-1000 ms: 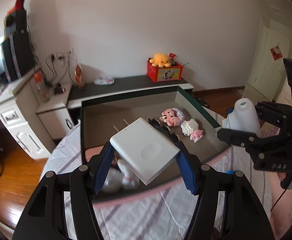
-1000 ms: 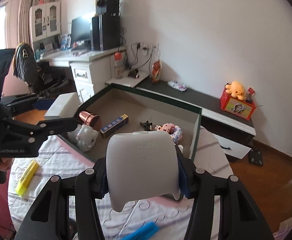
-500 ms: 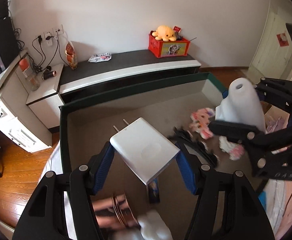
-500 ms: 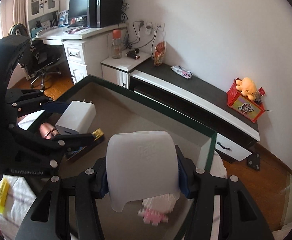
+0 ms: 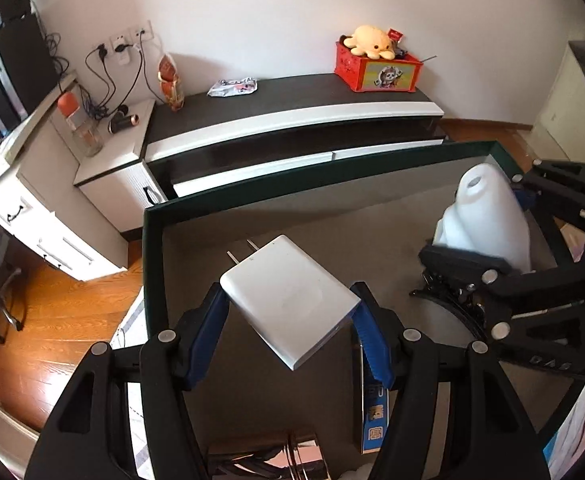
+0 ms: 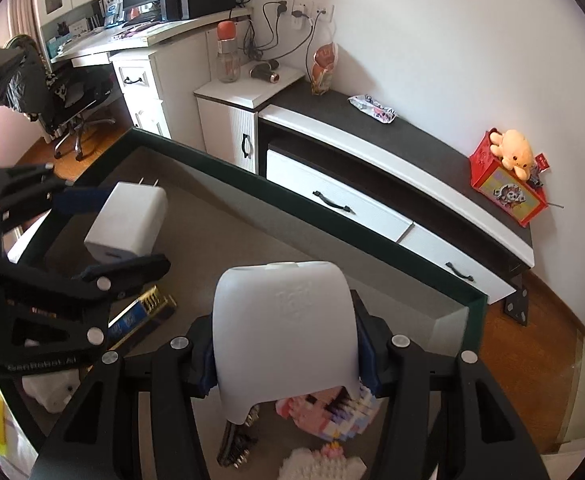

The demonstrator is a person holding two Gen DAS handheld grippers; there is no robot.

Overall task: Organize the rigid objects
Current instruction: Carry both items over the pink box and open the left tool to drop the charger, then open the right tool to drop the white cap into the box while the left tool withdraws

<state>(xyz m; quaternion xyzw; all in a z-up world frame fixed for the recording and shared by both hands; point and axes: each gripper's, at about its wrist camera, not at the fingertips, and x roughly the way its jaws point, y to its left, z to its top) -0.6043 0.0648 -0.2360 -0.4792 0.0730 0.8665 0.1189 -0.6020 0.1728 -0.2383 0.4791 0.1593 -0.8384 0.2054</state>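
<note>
Jaws around flat white two-pronged charger (image 5: 288, 298)

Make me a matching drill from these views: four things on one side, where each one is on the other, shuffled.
Things:
1. white charger
2. white plastic shell
3. yellow plush toy
4. blue and gold box

Places:
A. lying on the bin floor
B. held in the right tool
C. in the red crate on the cabinet
D. held in the left tool

Pairs: 1-D, 2-B, 3-C, 4-A
</note>
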